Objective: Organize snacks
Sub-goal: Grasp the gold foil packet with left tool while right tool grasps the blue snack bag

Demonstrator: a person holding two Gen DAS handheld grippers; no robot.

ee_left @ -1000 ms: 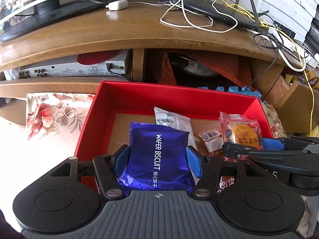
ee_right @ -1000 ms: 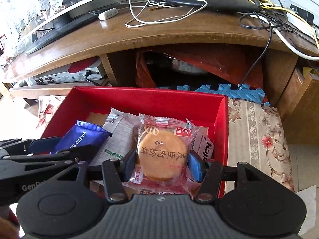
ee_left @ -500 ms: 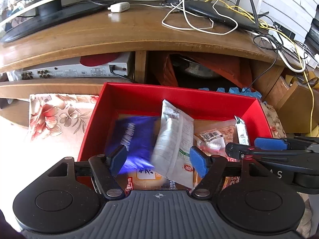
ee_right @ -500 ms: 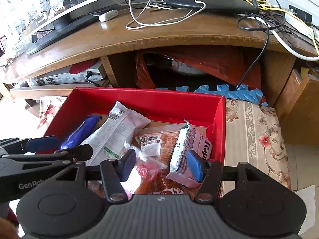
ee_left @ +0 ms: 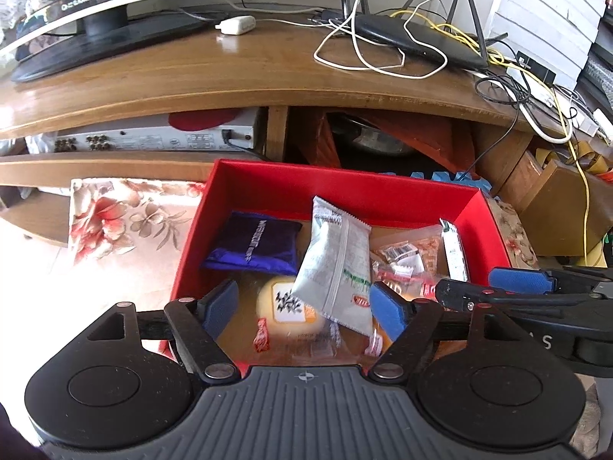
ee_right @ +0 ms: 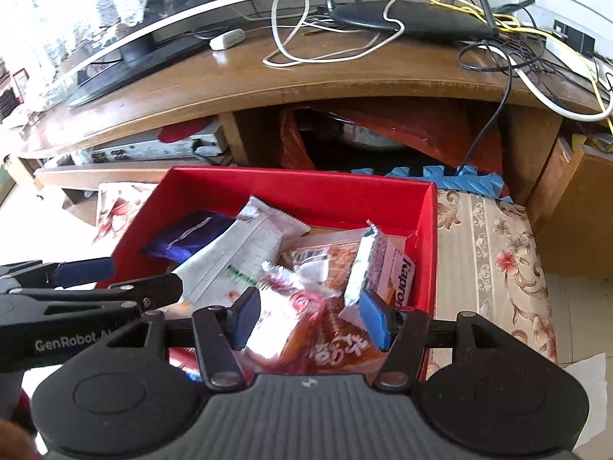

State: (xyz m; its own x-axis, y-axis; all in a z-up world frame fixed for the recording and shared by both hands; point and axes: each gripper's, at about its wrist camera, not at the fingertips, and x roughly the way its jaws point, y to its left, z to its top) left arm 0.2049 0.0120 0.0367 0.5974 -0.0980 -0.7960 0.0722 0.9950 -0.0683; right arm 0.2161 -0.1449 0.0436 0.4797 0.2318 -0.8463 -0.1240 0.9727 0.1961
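A red box (ee_left: 345, 180) holds several snack packs. The blue wafer biscuit pack (ee_left: 253, 245) lies flat at its left side. A white packet (ee_left: 337, 264) leans tilted across the middle, over a round yellow cake in clear wrap (ee_left: 287, 306). My left gripper (ee_left: 302, 308) hovers above the box's near edge; its jaws are opening and grip nothing. Over the box's right half my right gripper (ee_right: 310, 318) stands partly open. A blurred clear-wrapped pack (ee_right: 283, 318) lies loose under its gap. A narrow white pack (ee_right: 377, 264) stands on edge by the right wall.
The box rests on a floral cloth (ee_right: 494, 253) in front of a wooden TV stand (ee_left: 230, 69). A router with tangled cables (ee_left: 417, 38) and a TV base sit on top. A silver player (ee_left: 153, 138) sits on the stand's shelf. A blue foam mat edge (ee_right: 440, 178) lies behind the box.
The left jaws widened and the blue wafer pack dropped out into the box's left side. The round cake pack left the right gripper's gap. The white packet tipped up. Both grippers rose slightly.
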